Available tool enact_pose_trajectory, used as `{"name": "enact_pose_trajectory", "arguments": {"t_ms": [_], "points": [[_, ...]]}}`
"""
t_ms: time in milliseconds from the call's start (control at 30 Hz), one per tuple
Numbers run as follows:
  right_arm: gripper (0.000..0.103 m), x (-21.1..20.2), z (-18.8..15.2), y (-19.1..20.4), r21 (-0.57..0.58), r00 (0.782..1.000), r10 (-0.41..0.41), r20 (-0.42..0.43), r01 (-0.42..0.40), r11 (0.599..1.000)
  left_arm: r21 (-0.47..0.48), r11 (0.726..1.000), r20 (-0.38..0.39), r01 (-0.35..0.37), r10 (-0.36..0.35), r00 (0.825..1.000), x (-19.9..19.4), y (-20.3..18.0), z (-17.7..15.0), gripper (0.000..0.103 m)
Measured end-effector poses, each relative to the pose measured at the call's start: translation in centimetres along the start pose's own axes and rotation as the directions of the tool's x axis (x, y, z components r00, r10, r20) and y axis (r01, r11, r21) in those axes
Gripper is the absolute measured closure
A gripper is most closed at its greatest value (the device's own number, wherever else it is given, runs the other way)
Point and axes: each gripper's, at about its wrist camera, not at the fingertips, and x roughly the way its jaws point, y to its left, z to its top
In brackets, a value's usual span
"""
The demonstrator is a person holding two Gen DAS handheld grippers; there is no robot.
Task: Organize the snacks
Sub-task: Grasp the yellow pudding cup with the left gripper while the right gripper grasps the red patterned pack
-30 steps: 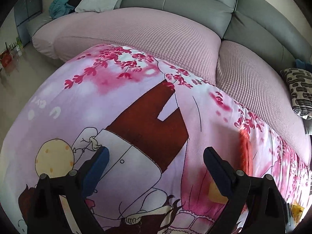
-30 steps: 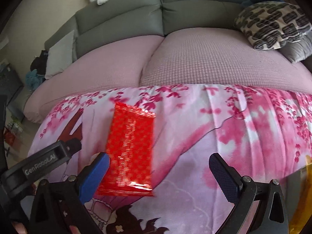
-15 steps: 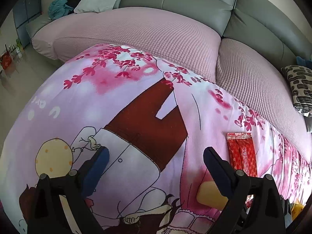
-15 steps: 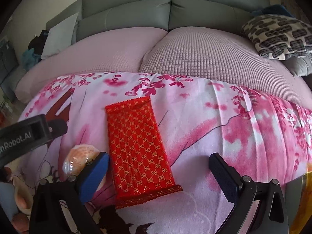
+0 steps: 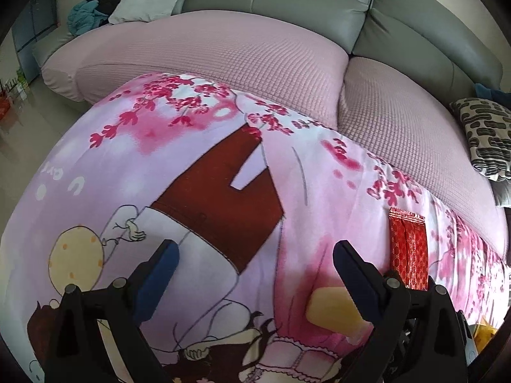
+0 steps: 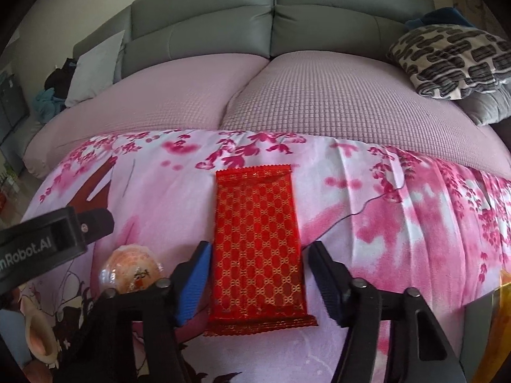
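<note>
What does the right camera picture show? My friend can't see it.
A red snack packet lies flat on a pink flowery cloth, between the right gripper's open fingers. A round orange snack sits left; a sofa is behind.

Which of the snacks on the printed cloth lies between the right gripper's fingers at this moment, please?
The red patterned packet, lying flat between the open right gripper. The round orange snack sits outside it, left of the blue pad.

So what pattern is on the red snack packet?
Small gold interlocking motifs on the red snack packet; clearest in the right wrist view.
</note>
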Motion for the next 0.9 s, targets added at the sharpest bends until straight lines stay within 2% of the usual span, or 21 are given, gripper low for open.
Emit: {"name": "enact_pose_trajectory", "arguments": {"t_ms": [200,533,667,900], "points": [[0.046,-0.3,0.0,-1.3,0.046,0.999,-0.05,-0.008,0.05,0.998,0.011,0.997,-0.02,0.082,-0.081,0.996,0.0,-0.9,-0.3,0.006],[0.046,-1.3,-0.1,-4.6,0.154,0.984,-0.172,-0.044,0.177,0.972,0.086,0.992,-0.034,0.087,-0.085,0.996,0.5,-2.9,-0.7,0.006],[0.046,-1.6,-0.2,-5.6,0.191,0.981,-0.185,-0.055,0.193,0.962,0.124,0.989,-0.031,0.077,-0.074,0.997,0.6,-3.7,-1.0,0.007],[0.046,-1.7,-0.4,-5.8,0.208,0.982,-0.181,-0.059,0.19,0.96,0.174,0.981,-0.046,0.088,-0.081,0.996,0.4,-4.7,-1.6,0.028]]}}
